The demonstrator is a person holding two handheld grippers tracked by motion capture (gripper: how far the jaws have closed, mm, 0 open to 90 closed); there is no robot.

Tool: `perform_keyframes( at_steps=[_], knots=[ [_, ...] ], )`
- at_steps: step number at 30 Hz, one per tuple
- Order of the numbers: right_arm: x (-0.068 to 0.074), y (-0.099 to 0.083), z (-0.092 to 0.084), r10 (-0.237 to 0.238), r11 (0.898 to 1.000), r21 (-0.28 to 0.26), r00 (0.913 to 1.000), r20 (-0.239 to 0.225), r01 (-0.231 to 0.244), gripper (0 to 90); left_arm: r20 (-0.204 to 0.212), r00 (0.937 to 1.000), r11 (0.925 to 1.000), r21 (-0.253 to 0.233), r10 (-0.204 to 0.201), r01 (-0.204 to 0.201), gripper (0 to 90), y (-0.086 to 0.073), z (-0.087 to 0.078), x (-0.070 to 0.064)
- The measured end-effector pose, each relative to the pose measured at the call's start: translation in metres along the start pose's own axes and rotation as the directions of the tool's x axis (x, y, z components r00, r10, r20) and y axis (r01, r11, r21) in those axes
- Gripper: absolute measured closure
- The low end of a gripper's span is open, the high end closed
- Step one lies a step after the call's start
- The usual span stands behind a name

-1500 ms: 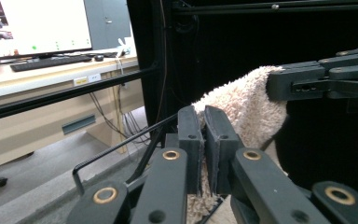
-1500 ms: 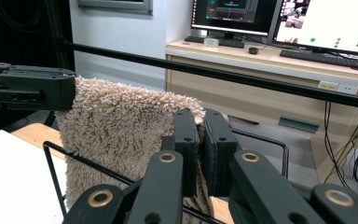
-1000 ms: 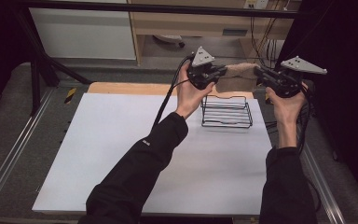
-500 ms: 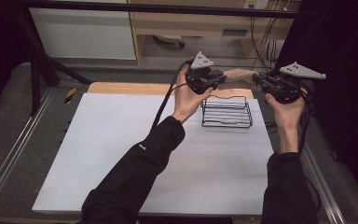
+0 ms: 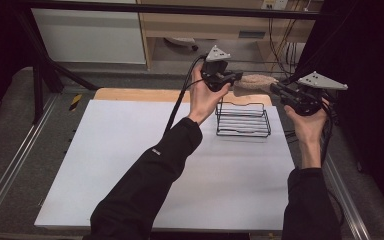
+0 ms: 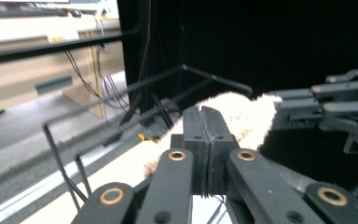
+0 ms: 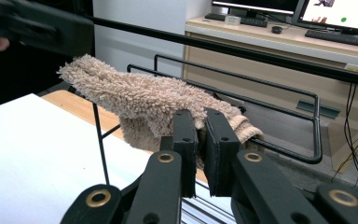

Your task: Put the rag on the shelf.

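Stretching a fuzzy beige sock [image 5: 254, 81] above the wire basket [image 5: 243, 120] at upper centre, left gripper [image 5: 236, 76] and right gripper [image 5: 275, 88] clamp its ends; soft, light, best pinched at the cuff.

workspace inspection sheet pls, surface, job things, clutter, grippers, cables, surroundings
surface: white table top, wooden strip along its far edge.
job's things: fluffy beige sock stretched in the air between both grippers; black wire rack on the table below it.
clutter: small yellow item off the table's far left corner.
grippers: left gripper shut on one end of the sock, its jaws have just been closing; right gripper shut on the other end.
cables: black cable trails from the left gripper.
surroundings: wooden desk, monitors, keyboard behind.
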State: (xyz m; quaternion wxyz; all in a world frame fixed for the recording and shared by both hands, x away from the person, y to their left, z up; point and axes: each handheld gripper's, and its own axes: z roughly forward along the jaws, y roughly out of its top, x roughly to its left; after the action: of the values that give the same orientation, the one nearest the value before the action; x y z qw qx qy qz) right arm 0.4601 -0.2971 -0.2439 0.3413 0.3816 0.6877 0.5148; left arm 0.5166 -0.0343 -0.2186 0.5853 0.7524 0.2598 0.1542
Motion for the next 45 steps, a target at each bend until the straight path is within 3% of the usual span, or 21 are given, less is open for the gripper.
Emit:
perform_keyframes(
  at_steps=[7,11,15,18,21,24,28,33,42,45],
  knots=[
    [0.001,-0.003,0.000,-0.002,1.000,0.011,0.9999,-0.012,0.002,80.5,0.034,0.9994,0.9972,0.074,0.008,-0.011,89.7,-0.014,0.005,-0.001],
    [0.002,-0.002,-0.004,0.011,1.000,0.000,0.9997,-0.019,-0.011,68.1,0.037,0.9992,0.9955,0.093,0.015,-0.019,89.7,-0.019,0.008,-0.001],
    [0.004,0.002,-0.009,0.013,1.000,-0.019,0.9996,-0.026,-0.014,62.3,0.040,0.9989,0.9933,0.112,0.024,-0.029,89.7,-0.024,0.011,-0.001],
    [0.007,0.006,-0.008,0.018,1.000,-0.020,0.9993,-0.032,-0.019,67.1,0.038,0.9989,0.9922,0.120,0.028,-0.033,89.6,-0.028,0.014,-0.001],
    [0.006,0.002,-0.002,0.059,0.998,0.028,0.9977,-0.034,-0.058,81.9,0.036,0.9987,0.9913,0.125,0.037,-0.041,89.6,-0.031,0.016,-0.001],
    [0.004,-0.009,0.007,0.090,0.992,0.089,0.9958,-0.015,-0.088,89.5,0.034,0.9981,0.9892,0.136,0.051,-0.055,89.6,-0.034,0.018,-0.001],
    [-0.001,-0.025,0.018,0.121,0.987,0.109,0.9926,0.015,-0.121,90.0,0.021,0.9981,0.9880,0.142,0.058,-0.060,89.5,-0.037,0.022,0.001],
    [-0.003,-0.030,0.021,0.120,0.987,0.101,0.9926,0.021,-0.121,89.5,0.016,0.9986,0.9886,0.141,0.051,-0.053,88.0,-0.040,0.025,0.003],
    [0.004,-0.023,0.004,0.095,0.992,0.085,0.9955,-0.006,-0.094,83.1,0.028,0.9989,0.9900,0.135,0.038,-0.042,83.2,-0.039,0.011,0.001],
    [0.008,-0.021,-0.002,0.106,0.991,0.079,0.9942,-0.019,-0.104,78.9,0.032,0.9986,0.9878,0.148,0.042,-0.046,78.4,-0.040,0.004,0.000]
  ],
)
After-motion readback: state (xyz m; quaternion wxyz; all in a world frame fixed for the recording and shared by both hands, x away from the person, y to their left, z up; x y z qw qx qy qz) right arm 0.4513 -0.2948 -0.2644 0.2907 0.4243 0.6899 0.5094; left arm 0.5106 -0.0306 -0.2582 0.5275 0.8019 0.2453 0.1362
